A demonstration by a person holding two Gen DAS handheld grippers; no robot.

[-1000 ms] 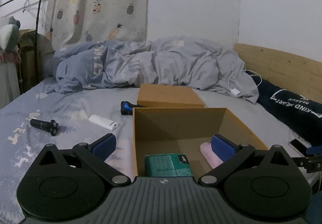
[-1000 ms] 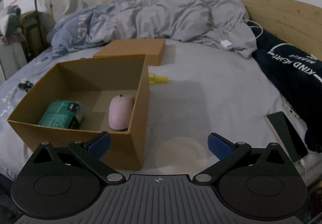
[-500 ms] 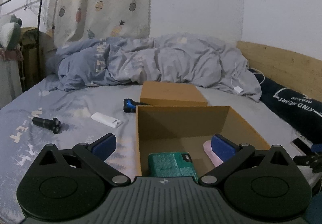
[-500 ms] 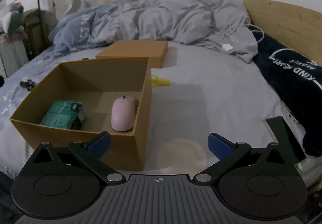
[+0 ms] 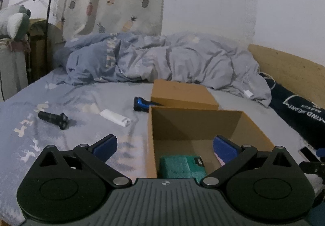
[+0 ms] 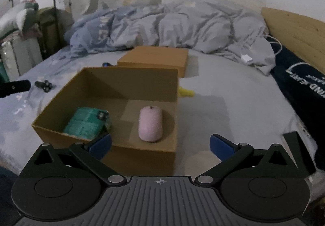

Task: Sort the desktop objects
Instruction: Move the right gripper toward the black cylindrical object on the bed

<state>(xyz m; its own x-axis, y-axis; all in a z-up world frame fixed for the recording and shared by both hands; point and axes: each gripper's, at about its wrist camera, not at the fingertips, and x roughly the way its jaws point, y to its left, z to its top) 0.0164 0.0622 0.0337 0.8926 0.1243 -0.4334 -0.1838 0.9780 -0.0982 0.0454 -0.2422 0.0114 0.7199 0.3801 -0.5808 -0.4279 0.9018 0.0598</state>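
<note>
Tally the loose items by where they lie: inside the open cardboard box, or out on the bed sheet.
In the open box: 2, the pink mouse and the green packet.
On the sheet: 4, the black shaver, white bar, blue-black tool, yellow item.
Total: 6

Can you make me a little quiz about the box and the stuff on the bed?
1. True or false: the pink mouse lies inside the open cardboard box.
2. Which thing lies out on the bed sheet, not in the box? A) the green packet B) the black shaver C) the pink mouse
3. Fill the gap: both the left gripper and the right gripper are open and hold ____.

Key: 1 true; 2 B; 3 nothing
</note>
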